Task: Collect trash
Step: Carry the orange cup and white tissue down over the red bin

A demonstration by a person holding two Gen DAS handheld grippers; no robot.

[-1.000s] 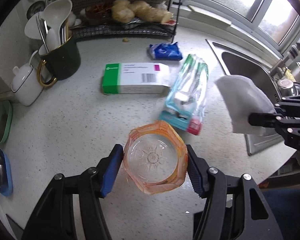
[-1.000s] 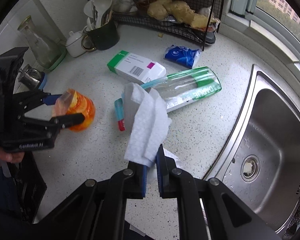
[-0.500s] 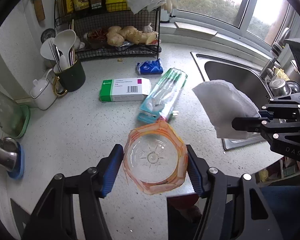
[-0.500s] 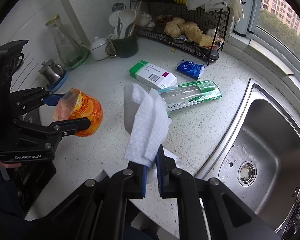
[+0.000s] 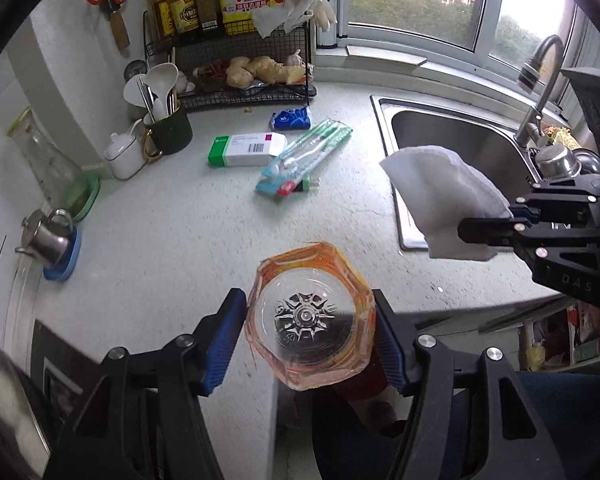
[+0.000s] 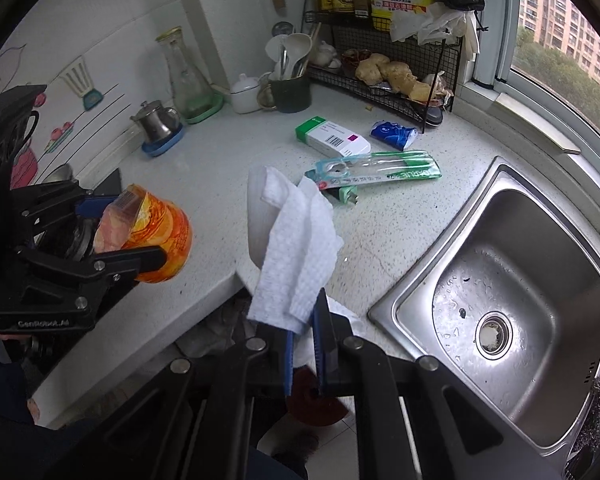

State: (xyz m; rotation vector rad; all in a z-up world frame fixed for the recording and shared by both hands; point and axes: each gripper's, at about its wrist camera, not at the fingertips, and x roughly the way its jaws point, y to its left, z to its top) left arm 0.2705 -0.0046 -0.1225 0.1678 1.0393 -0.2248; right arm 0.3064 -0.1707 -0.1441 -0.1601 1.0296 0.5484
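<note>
Here, your left gripper [image 5: 310,334] is clamped on an orange plastic cup [image 5: 310,320], one blue pad on each side of its crumpled wall. You look straight down into its clear bottom. The cup hangs over the near edge of the counter [image 5: 180,240], off the surface.

Your right gripper [image 6: 303,344] has its jaws pressed together on a white paper towel [image 6: 296,256], which stands up from the pads in a loose fold. It too is held near the counter's front edge, just left of the sink [image 6: 520,300].

Farther back on the counter lie three more pieces, close together: a clear toothbrush pack [image 5: 304,160] with green ends, a white and green box [image 5: 246,150] touching its left side, and a small blue packet [image 5: 291,119] just beyond both.

Behind them stands a black wire rack [image 5: 240,80] with ginger on its lower shelf. To its left are a dark mug [image 5: 168,130] of spoons, a white pot [image 5: 124,156], a glass carafe [image 5: 48,164] and a small steel pot [image 5: 46,236].
</note>
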